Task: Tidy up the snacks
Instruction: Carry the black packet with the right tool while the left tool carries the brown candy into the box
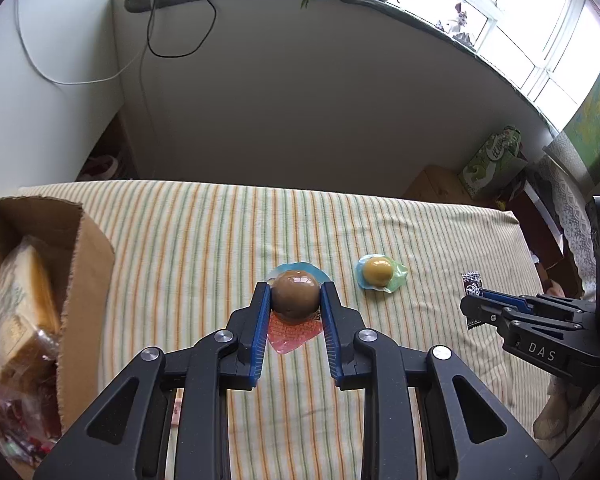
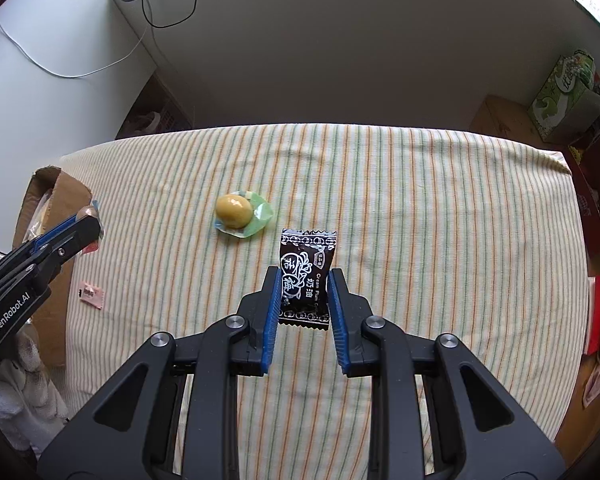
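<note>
So both grippers have something right now. The left gripper (image 1: 295, 300) is clamped on a brown ball snack (image 1: 295, 296) in a clear blister with a red and blue backing, blue pads tight on either side of the ball. From the other camera it looks lifted off the cloth and sitting close to the cardboard box (image 1: 88, 264), though I can't say exactly how high. The right gripper (image 2: 304, 292) is pinching a black plum candy packet (image 2: 306, 276), jaws narrow, gripping the lower half with the top of the wrapper sticking out past the fingertips. Can't tell for sure if that one's off the bed or just resting on it.

Near the left edge of the striped bedspread (image 2: 420, 200) there's a small pink sachet (image 2: 91, 293) lying flat, just beside the box. Further out, around the middle of the cloth, a yellow ball snack (image 2: 233, 211) in a greenish wrapper sits on its own, untouched.

The box is at the left edge and already has stuff in it: a wrapped yellowish cake-type thing (image 1: 20, 300) plus some reddish packets lower down I can't make out.

My read: past halfway. Two items in hand need dropping in, then the yellow one and the pink sachet are left.
</note>
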{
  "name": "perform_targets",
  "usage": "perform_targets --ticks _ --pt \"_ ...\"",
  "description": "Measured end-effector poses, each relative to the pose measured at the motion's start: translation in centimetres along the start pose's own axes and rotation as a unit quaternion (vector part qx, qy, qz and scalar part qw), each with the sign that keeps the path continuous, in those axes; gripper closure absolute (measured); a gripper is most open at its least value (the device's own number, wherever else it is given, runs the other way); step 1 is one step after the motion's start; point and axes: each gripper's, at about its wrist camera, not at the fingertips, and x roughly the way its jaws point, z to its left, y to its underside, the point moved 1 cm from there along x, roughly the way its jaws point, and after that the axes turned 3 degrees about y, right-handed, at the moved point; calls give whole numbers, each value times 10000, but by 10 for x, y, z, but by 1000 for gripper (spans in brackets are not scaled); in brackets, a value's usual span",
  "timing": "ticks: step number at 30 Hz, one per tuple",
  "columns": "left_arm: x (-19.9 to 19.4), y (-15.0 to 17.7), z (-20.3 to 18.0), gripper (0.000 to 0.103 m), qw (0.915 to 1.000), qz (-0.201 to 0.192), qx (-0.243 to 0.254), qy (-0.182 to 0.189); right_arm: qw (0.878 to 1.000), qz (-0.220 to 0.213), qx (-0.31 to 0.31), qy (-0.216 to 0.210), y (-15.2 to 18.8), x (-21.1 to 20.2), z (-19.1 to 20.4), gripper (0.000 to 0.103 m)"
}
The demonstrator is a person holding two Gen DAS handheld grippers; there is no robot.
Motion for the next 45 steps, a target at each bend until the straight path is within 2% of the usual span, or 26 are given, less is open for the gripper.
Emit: perform_targets --ticks 6,15,23,35,45 --pt "-31 10 18 79 9995 -153 -215 -175 9995 -79 -264 -182 -5 -15 34 79" --pt "-73 24 56 79 9965 -272 -615 -500 9959 -135 -733 -503 -5 -31 104 79" --pt "-102 41 97 79 9921 -327 -897 -817 9891 -88 -1231 -806 -6 -29 171 79" --pt "-127 68 157 79 9808 -238 -1549 -1157 9708 60 -2024 -1286 -2 -19 267 79" --pt "-134 81 183 79 9737 -238 -1911 -1219 9596 204 -2430 -1404 5 -10 314 79"
